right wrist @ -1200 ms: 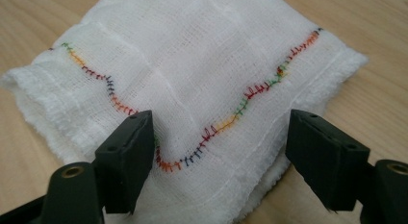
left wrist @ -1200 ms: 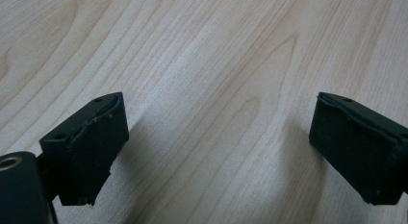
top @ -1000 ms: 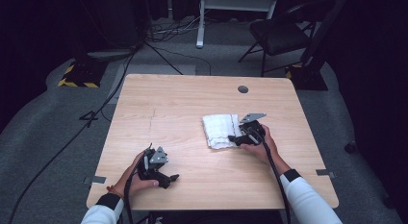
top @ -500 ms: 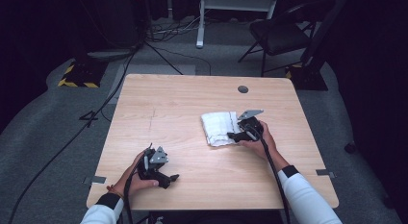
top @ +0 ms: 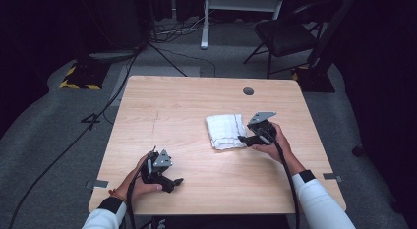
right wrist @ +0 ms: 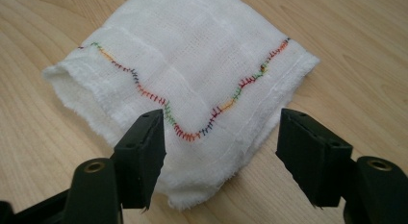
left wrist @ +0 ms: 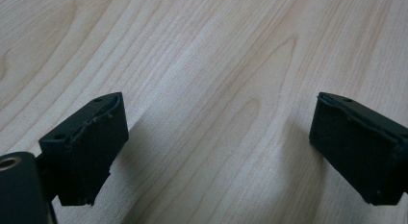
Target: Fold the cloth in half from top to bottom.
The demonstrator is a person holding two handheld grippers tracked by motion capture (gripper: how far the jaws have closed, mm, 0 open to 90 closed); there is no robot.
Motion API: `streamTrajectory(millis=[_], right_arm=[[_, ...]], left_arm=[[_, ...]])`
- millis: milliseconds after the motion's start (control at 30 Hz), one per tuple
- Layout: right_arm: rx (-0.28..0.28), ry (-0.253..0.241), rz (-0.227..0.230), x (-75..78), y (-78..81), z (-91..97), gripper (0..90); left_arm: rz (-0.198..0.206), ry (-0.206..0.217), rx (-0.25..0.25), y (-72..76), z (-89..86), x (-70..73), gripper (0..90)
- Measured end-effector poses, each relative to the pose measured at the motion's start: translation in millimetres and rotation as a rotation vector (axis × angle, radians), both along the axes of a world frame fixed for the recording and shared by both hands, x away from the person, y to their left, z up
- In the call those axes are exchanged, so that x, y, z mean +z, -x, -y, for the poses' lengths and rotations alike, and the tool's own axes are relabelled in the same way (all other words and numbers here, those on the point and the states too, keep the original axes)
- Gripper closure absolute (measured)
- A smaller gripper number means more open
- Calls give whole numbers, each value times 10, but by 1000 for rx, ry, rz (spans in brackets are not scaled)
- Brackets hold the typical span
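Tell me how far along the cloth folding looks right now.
Done, by the look of it: the white cloth lies folded into a small square on the table. In hand: the right gripper sits open at the cloth's near corner, gripping nothing. The left gripper rests open over bare wood. What is left cannot be told; perhaps another fold or a pickup.

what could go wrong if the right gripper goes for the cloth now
The folded cloth is layered, so the open right gripper at its near corner might pinch just the top layer and unfold it. It could also drag the cloth across the table, since the left gripper sits apart, not holding it.
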State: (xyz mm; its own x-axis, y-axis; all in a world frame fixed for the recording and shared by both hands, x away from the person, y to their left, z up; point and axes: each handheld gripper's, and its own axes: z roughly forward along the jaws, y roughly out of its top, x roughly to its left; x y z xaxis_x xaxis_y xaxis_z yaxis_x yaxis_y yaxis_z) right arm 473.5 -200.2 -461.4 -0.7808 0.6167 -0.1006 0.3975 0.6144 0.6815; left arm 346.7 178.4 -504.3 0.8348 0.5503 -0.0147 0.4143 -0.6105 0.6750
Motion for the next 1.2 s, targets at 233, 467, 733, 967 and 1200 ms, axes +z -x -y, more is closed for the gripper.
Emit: streamTrajectory(millis=[233, 467, 733, 967, 1200], right_arm=[[31, 46, 26, 72, 145, 53, 336], [36, 92, 35, 56, 299, 140, 334], [51, 109, 34, 51, 470, 245, 333], [59, 121, 39, 58, 622, 343, 329], [64, 148, 35, -13, 757, 449, 327]], left_arm=[[-1, -1, 1, 0, 2, 1, 65], [0, -3, 0, -2, 4, 2, 64], [1, -3, -3, -7, 8, 1, 63], [1, -3, -3, -7, 8, 1, 63], [1, -3, -3, -7, 8, 1, 63]])
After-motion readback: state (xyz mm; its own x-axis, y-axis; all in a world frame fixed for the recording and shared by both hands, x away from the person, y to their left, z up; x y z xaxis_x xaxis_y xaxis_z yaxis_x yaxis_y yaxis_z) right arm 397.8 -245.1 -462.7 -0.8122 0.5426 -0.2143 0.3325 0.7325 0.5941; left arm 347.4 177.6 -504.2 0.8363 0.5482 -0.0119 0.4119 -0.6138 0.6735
